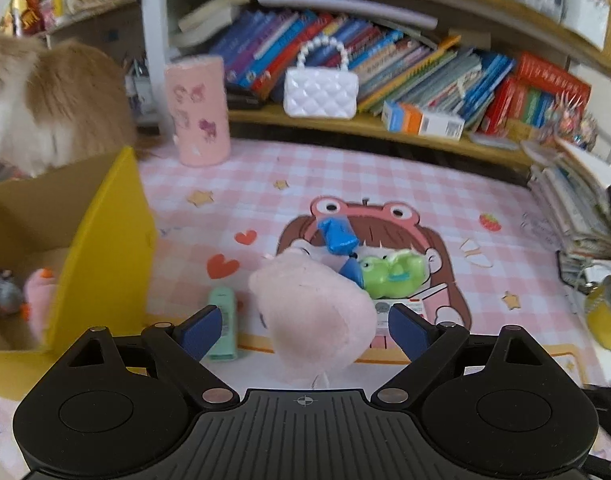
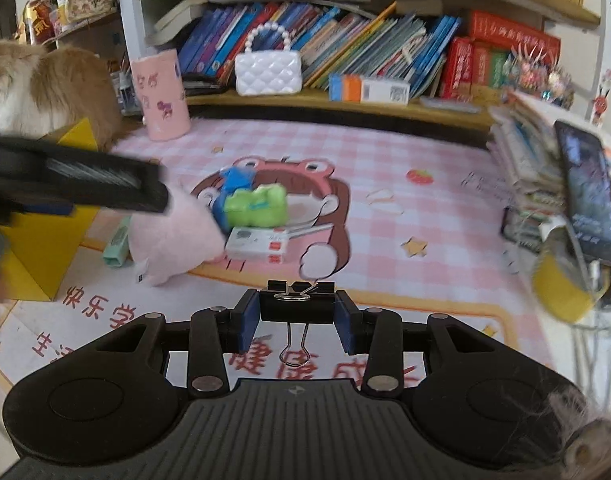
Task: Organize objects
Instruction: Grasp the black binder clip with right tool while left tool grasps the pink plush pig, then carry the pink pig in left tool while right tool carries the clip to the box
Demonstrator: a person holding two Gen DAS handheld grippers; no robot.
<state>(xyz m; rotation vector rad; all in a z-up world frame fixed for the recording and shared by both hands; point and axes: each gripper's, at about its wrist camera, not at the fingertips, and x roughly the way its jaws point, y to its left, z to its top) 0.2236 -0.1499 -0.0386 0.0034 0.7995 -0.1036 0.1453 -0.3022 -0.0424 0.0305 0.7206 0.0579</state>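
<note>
Looking along my left gripper (image 1: 303, 330), I see its jaws spread wide with the pink plush toy (image 1: 313, 312) between them; I cannot tell whether the blue pads touch it. Beyond it lie a green frog toy (image 1: 393, 274) and a blue packet (image 1: 337, 236) on the pink checked mat (image 1: 385, 176), with the yellow box (image 1: 105, 248) at left. From my right gripper (image 2: 298, 316), the pads are clamped on a black binder clip (image 2: 297, 302), above the mat.
</note>
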